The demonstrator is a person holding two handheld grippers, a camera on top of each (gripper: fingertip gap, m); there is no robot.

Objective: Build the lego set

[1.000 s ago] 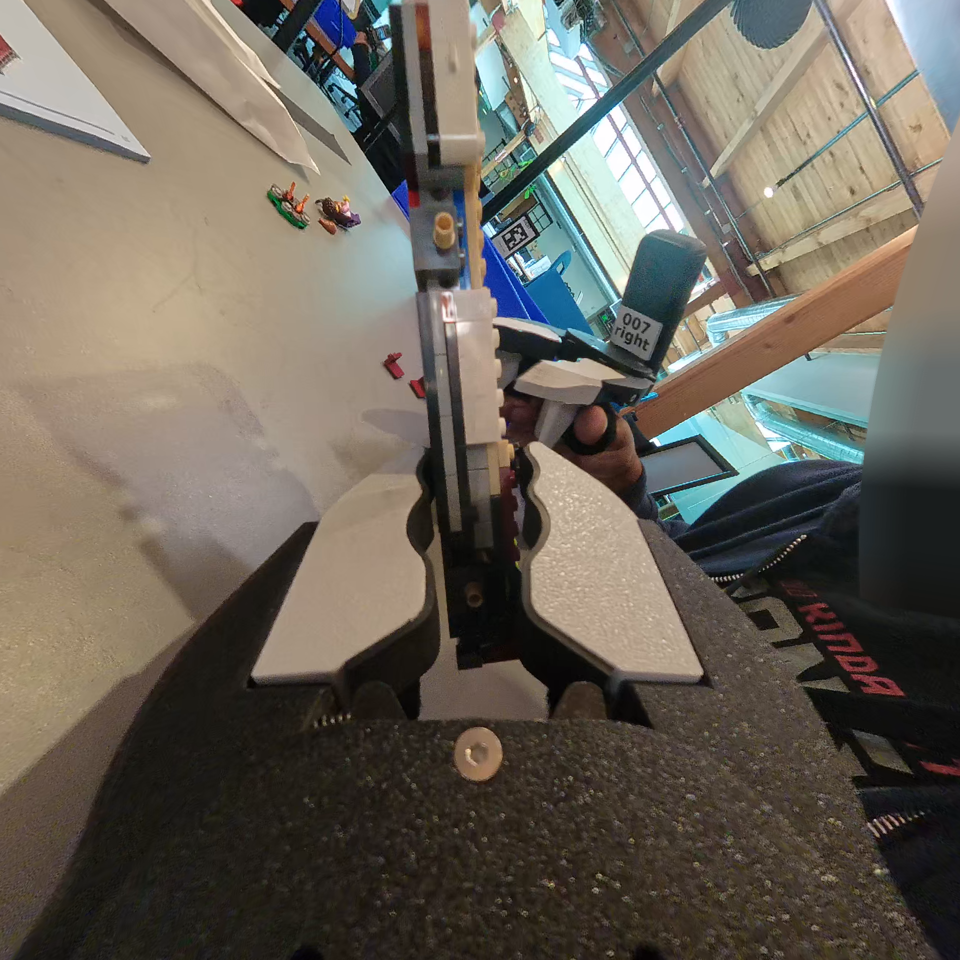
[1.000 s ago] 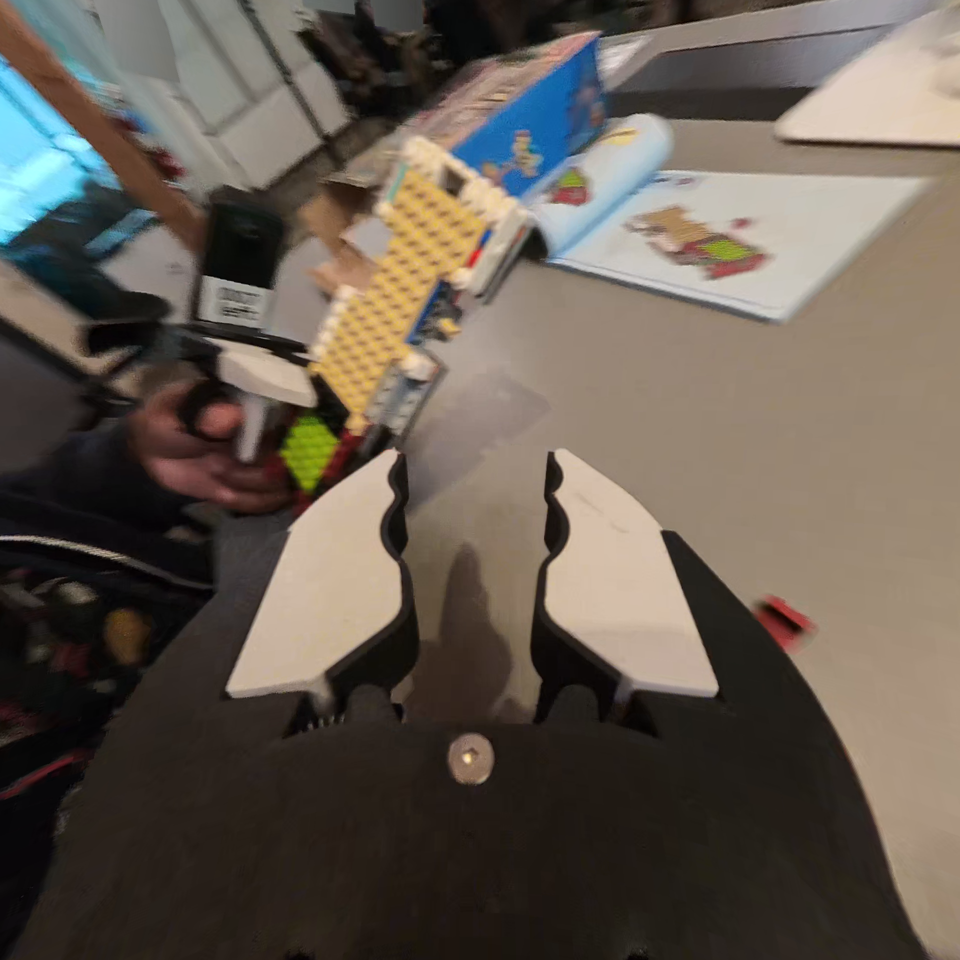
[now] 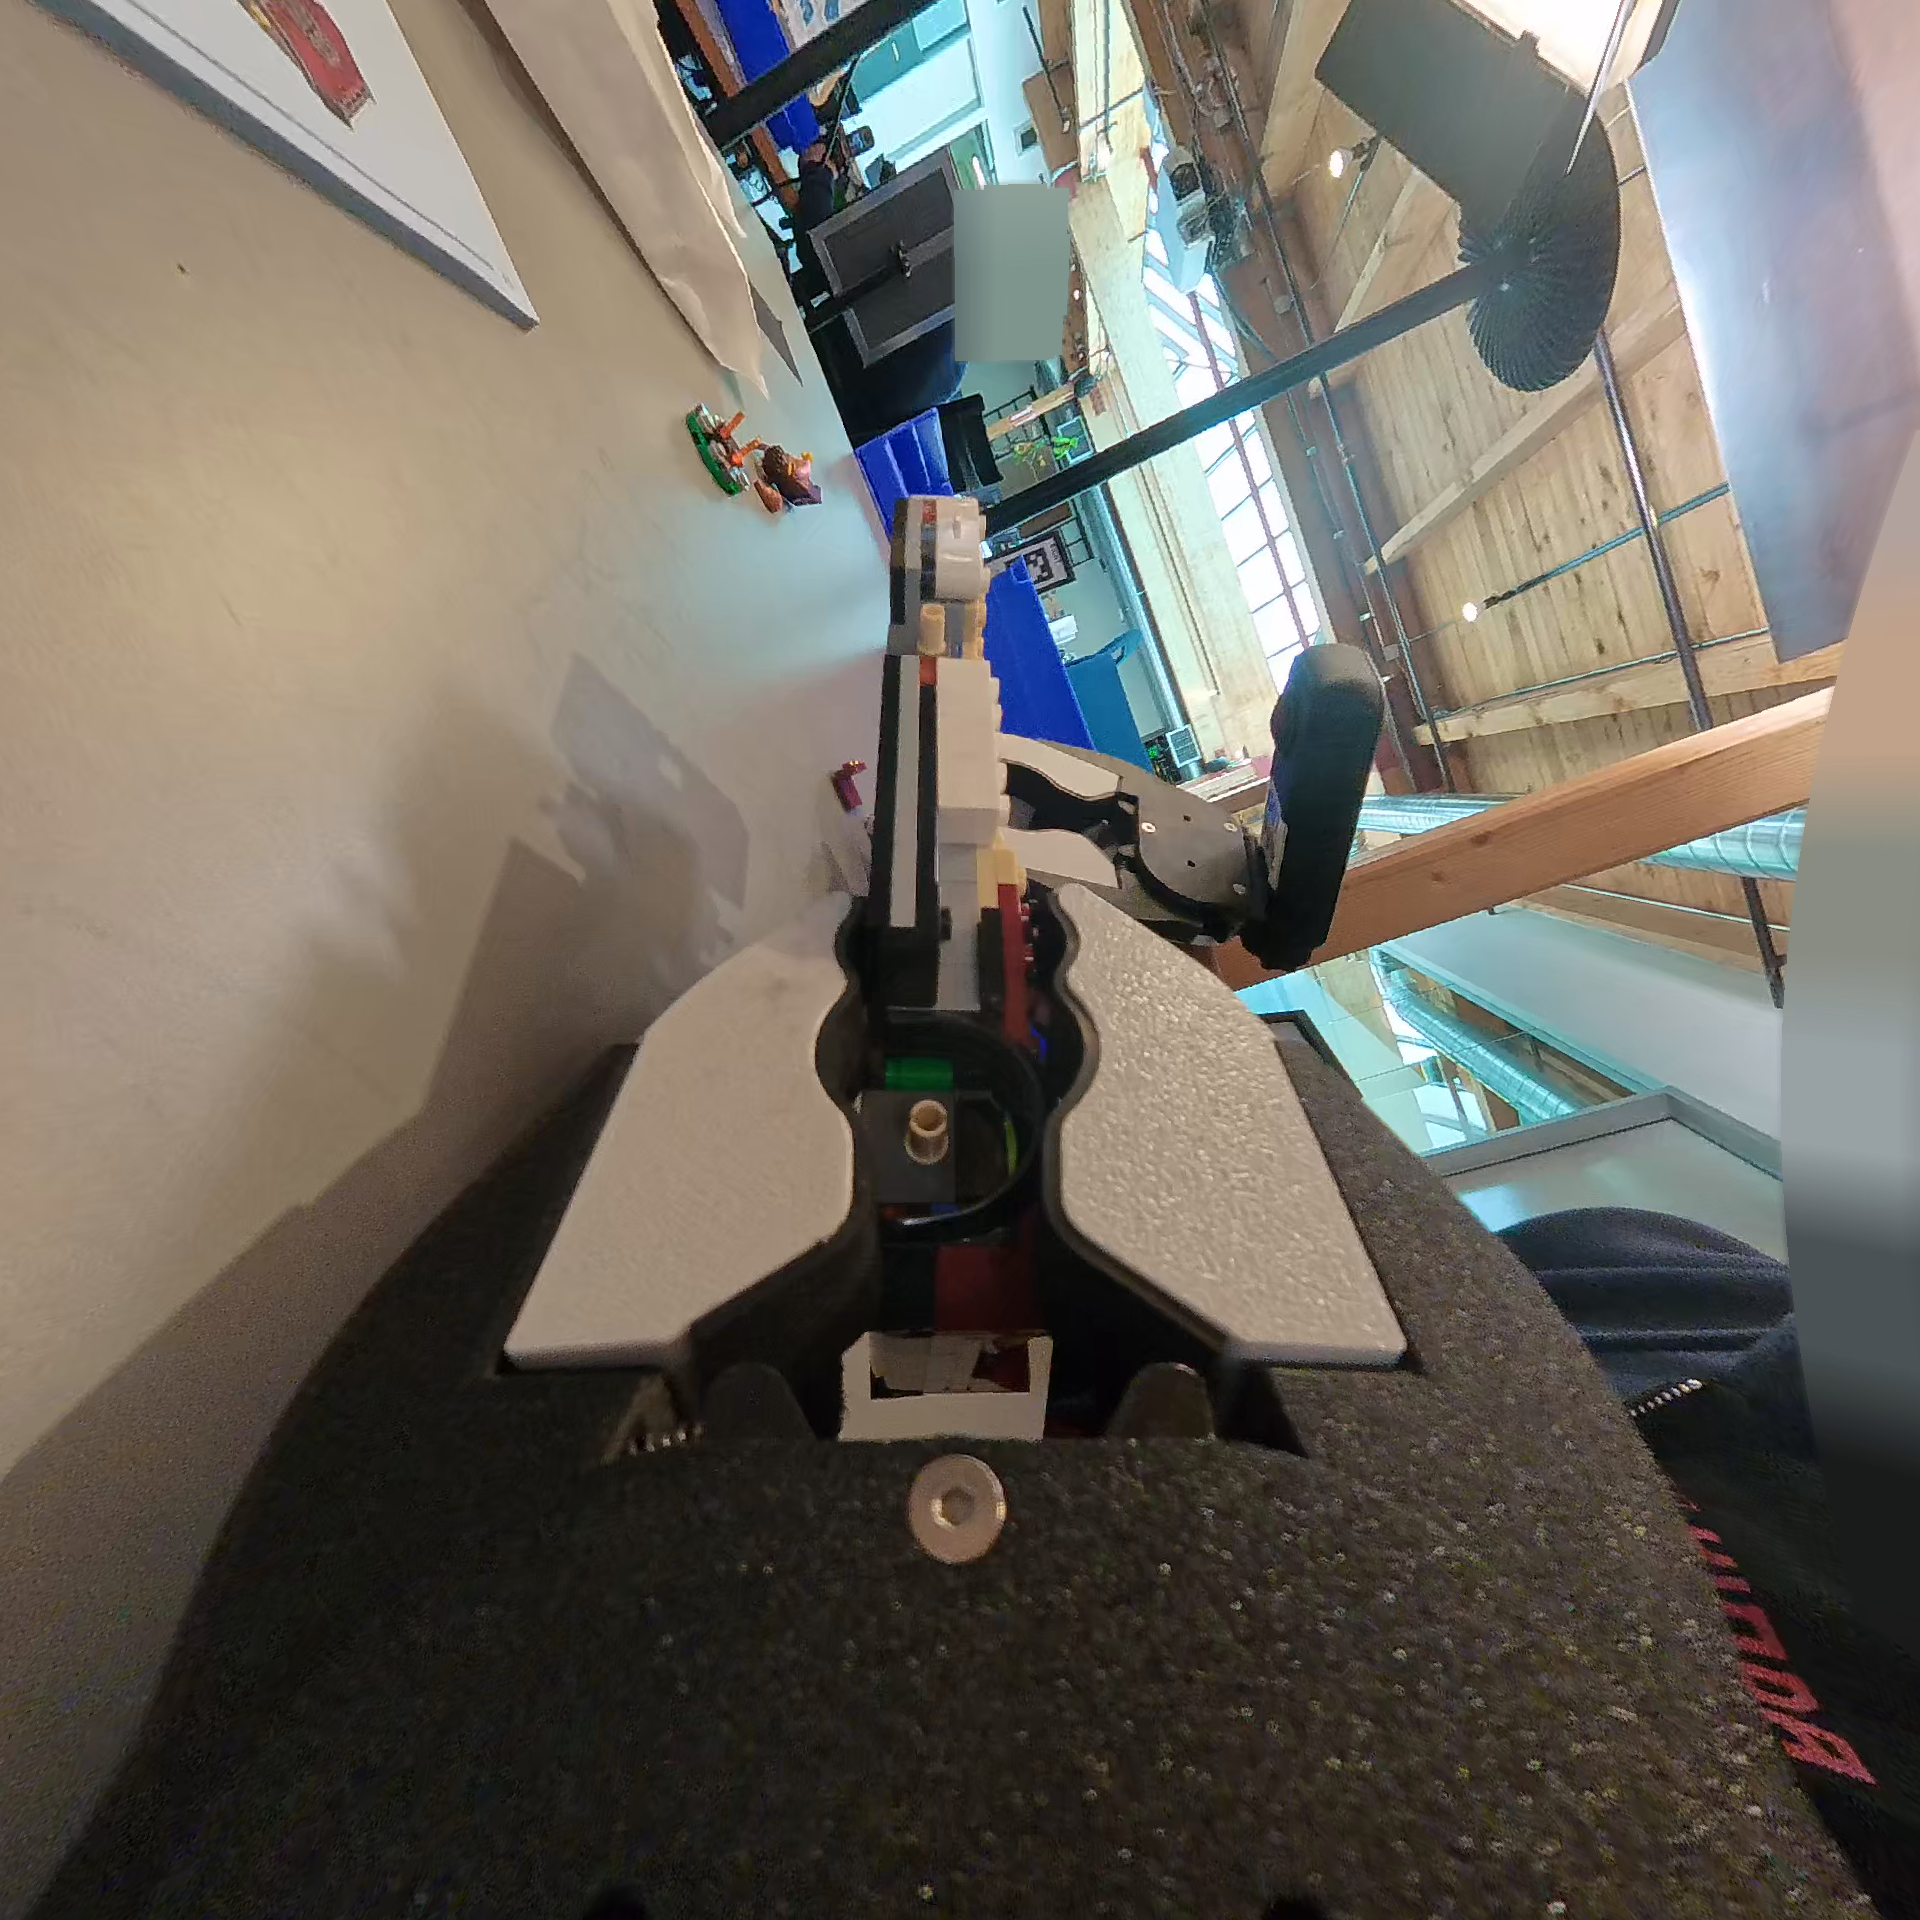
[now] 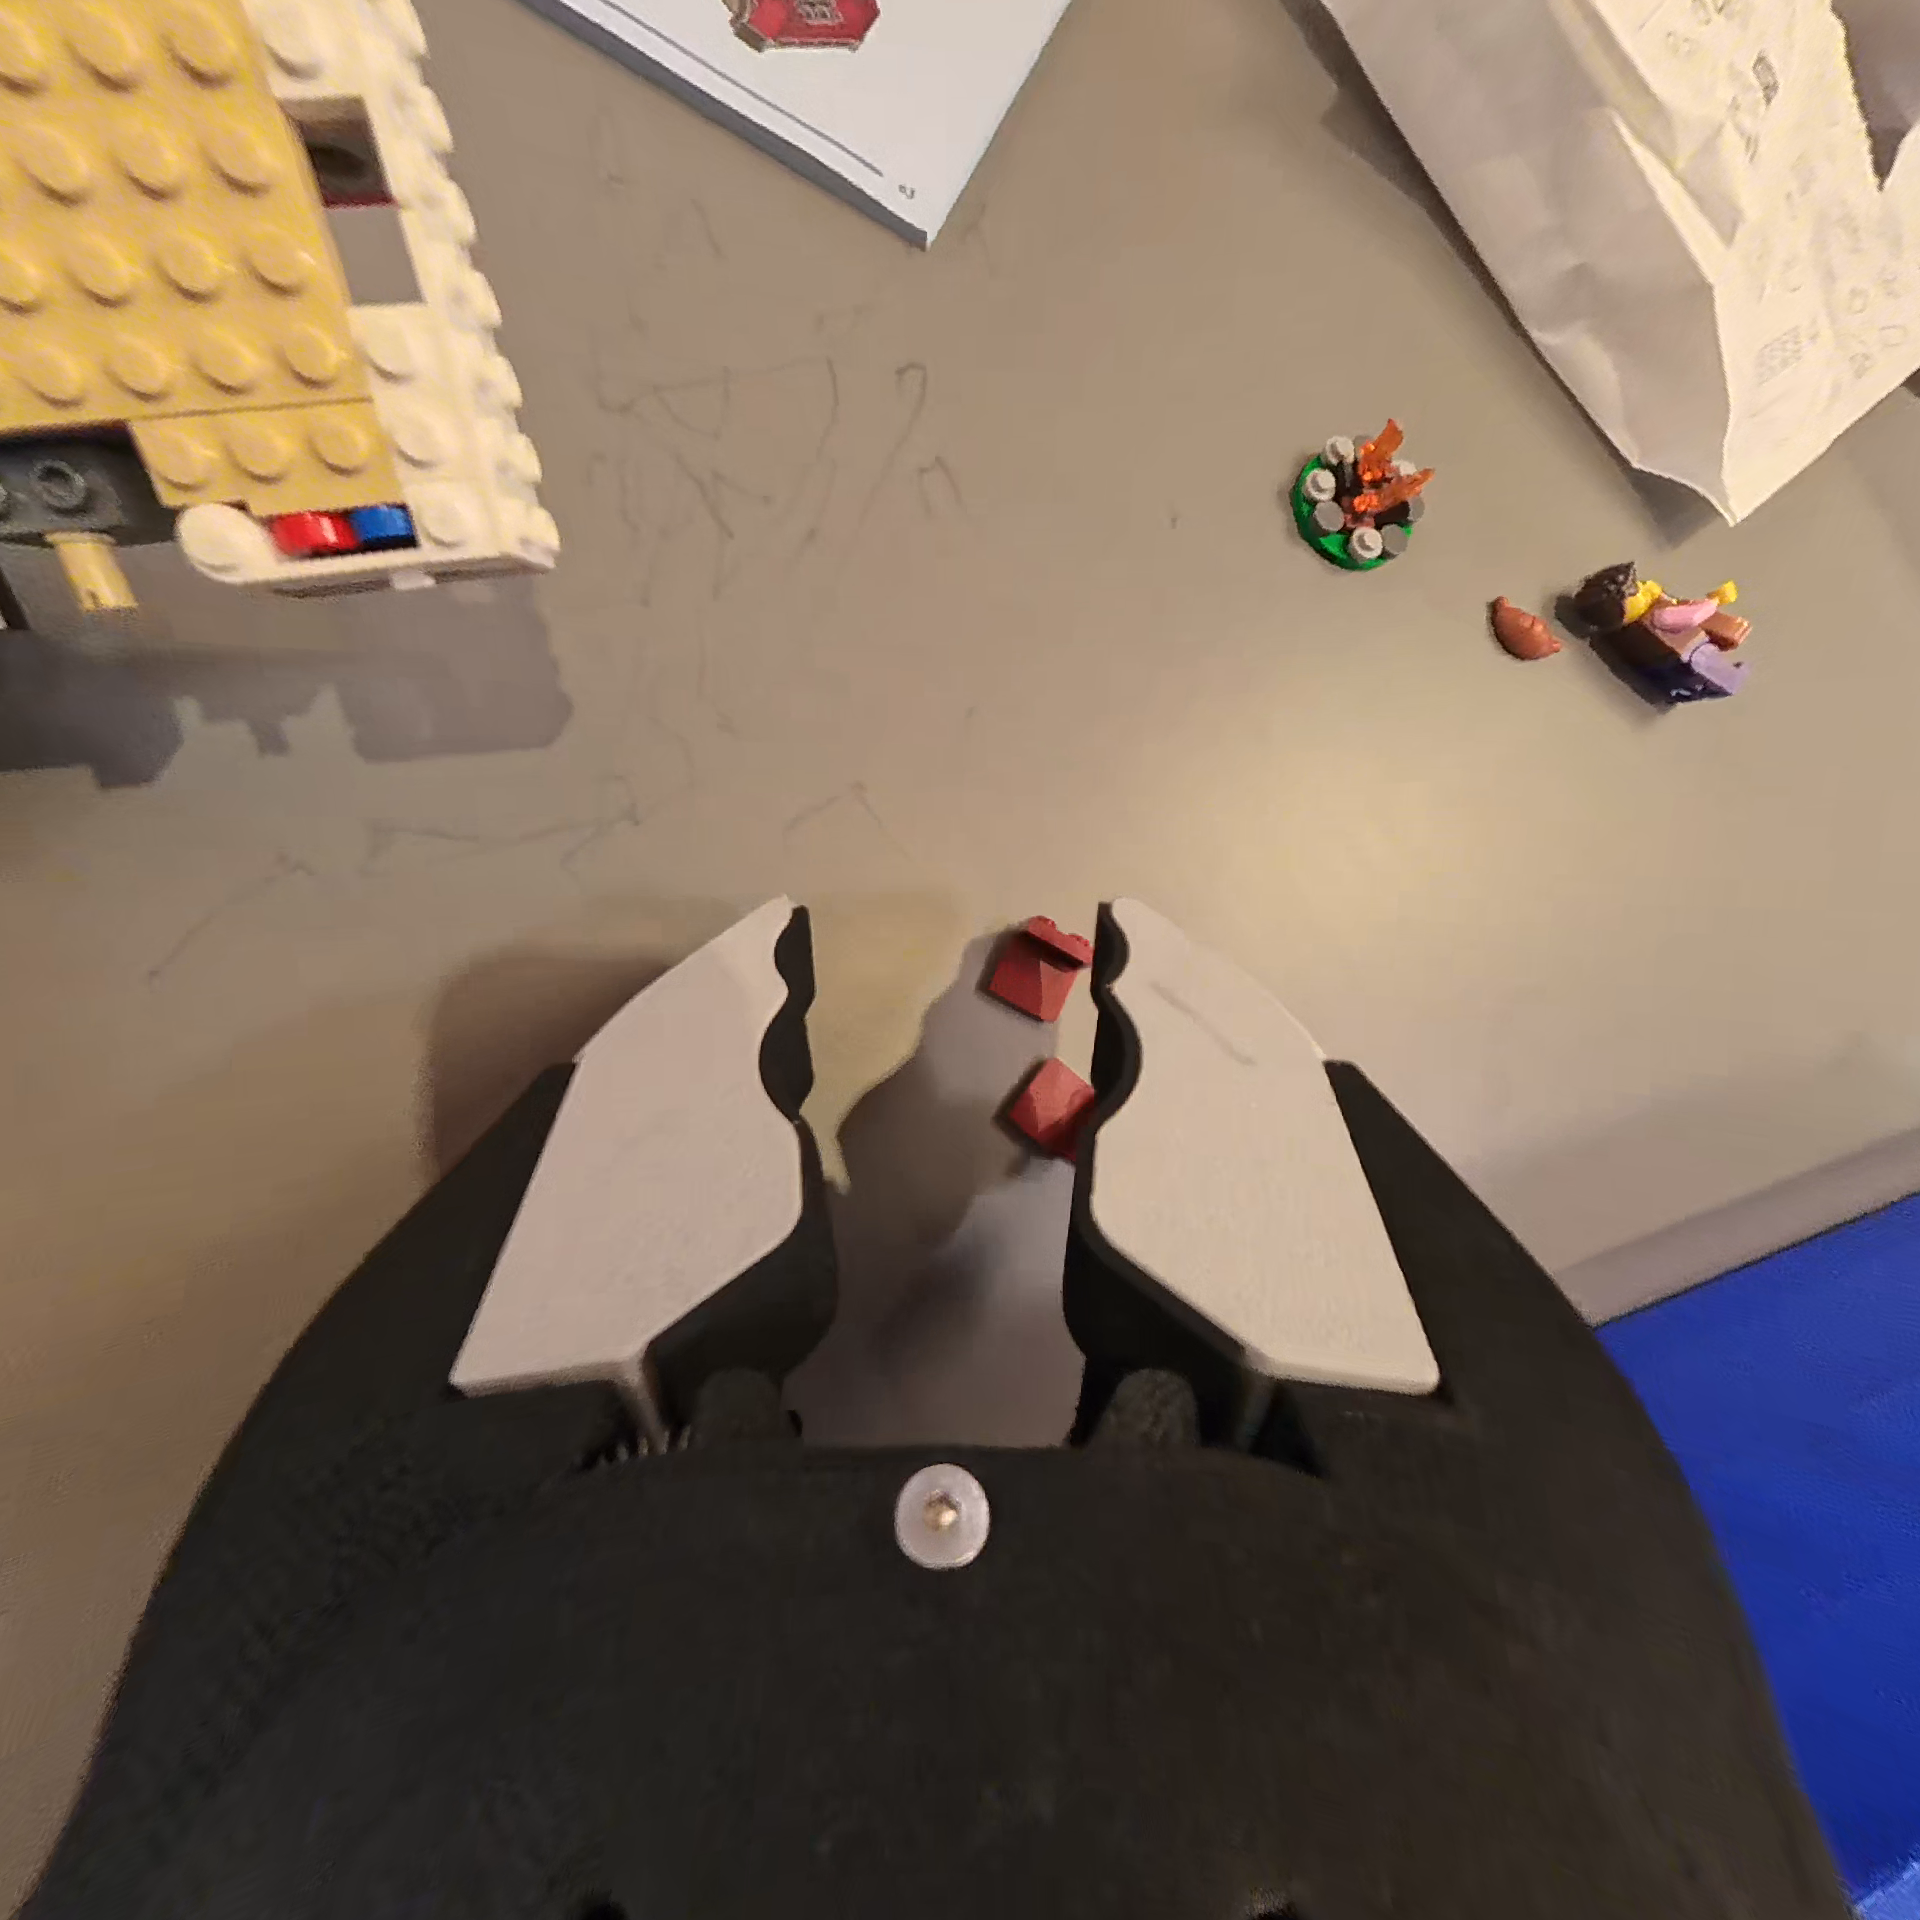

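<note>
The brick model (image 3: 940,769) sits edge-on at the centre of the left wrist view, clamped between the two fingers of the left tongs (image 3: 956,925), which press on it from either side and hold it up off the table (image 3: 312,727). Compared with a second ago the model reaches less far up the frame and the view is tilted differently, but the grip looks the same.

The larger change is on the right. A second ago the right tongs pointed roughly level across the table towards the held model. Now the right tongs (image 4: 945,925) look almost straight down. They are apart with nothing in them, spread about as wide as before. Two small dark red bricks (image 4: 1034,971) lie on the table in the gap between the fingers, both close to the finger on the right of the frame. Whether that finger touches either brick cannot be told. The model's tan studded face fills the upper left corner of this view.

Further out, right of centre, lie a small green campfire piece (image 4: 1356,504), a brown piece (image 4: 1522,629) and a toy figure (image 4: 1662,644) on its side. A booklet (image 4: 831,94) lies at the top edge, a white paper bag (image 4: 1662,260) at the upper right.
</note>
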